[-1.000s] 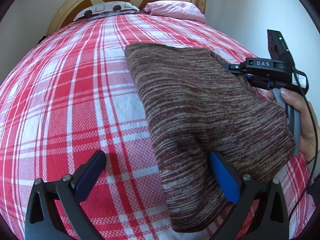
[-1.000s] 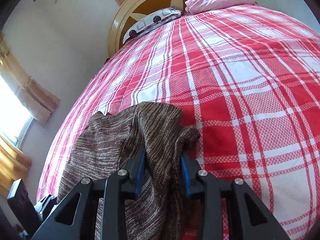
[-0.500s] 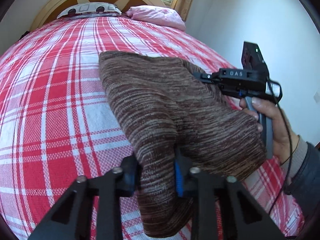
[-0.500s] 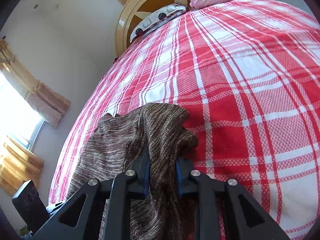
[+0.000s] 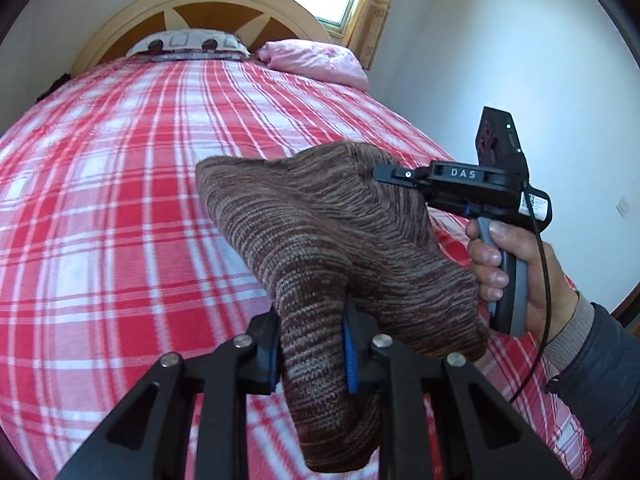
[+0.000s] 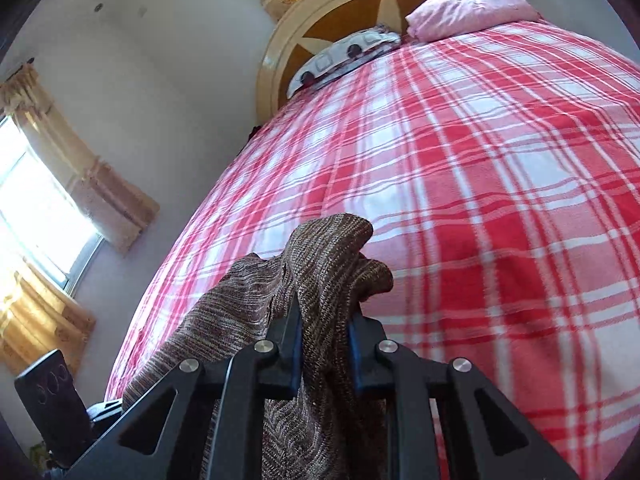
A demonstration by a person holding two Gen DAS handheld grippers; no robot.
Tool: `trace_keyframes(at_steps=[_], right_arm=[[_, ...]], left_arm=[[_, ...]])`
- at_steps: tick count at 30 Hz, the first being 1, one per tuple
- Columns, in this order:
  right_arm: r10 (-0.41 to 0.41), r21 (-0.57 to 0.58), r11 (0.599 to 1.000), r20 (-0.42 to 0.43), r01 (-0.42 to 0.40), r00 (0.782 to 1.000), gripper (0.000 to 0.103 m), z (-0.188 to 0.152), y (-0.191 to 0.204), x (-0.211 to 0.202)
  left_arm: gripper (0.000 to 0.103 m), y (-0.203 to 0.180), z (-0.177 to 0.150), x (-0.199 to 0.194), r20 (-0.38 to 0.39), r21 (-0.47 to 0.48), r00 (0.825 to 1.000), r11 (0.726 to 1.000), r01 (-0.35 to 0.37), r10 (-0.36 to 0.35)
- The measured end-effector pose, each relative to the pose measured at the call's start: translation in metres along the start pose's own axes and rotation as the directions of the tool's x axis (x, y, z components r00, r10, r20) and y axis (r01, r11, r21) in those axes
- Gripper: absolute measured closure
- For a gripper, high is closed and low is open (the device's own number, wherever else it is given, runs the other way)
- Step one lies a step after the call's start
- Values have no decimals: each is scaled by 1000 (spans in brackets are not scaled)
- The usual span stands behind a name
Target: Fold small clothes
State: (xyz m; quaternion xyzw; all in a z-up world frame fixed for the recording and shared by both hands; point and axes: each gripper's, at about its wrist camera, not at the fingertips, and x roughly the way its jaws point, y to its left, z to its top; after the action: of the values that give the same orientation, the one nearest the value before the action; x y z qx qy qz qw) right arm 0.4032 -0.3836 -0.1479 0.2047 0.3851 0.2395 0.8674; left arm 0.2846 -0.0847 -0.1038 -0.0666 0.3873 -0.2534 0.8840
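The left tool (image 5: 310, 346) is clamped on a bunched fold of the brown knit garment (image 5: 320, 232); its jaws have just been closing, with the fabric between the blue pads. The right tool (image 6: 324, 342) is likewise clamped on another gathered edge of the same garment, its jaws having just closed further on the cloth. In the left wrist view the right tool appears beyond the garment, gripped by the person's right hand (image 5: 516, 264), its tips buried in the knit; a dark sleeve (image 5: 600, 356) covers the wrist.

The garment is a melange knit in brown, tan and off-white horizontal streaks. It hangs between the two tools above the bed (image 5: 100, 200), draped in a sagging span, with a loose end drooping below the left tool. Whether its lower edge touches the bed cannot be told.

The bed carries a red-and-white plaid cover. Beyond the garment, at the head of the bed, lie a patterned white pillow (image 5: 188, 42) and, beside it, a pink pillow (image 5: 316, 60), both against the arched wooden headboard (image 5: 200, 12). Beyond the headboard a window with yellow curtains (image 5: 372, 4) is visible.
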Motion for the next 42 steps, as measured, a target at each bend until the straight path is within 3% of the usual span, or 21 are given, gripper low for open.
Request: trace_keyframes(at_steps=[12,26,32,42], right_arm=[[130,-57,990,-41,-132,991,85,-23,91,26],[282,-100,950,-123,-295,951,85,-75,205,61],[307,-101,940,-160,-325,938,86,-100,236,73],[225,-146,954,-225,-261,948,86,-131,262,112]], left_arm=[[79,24,-40,-83,79,-31,993,995,-91,93],[79,70,-89,-176,120,-126,976,978,-166,181],[79,90,-112,-195,126,-180,969,965,-189,214],[79,125,-161,-190,74,-300,969,932,-203,235]])
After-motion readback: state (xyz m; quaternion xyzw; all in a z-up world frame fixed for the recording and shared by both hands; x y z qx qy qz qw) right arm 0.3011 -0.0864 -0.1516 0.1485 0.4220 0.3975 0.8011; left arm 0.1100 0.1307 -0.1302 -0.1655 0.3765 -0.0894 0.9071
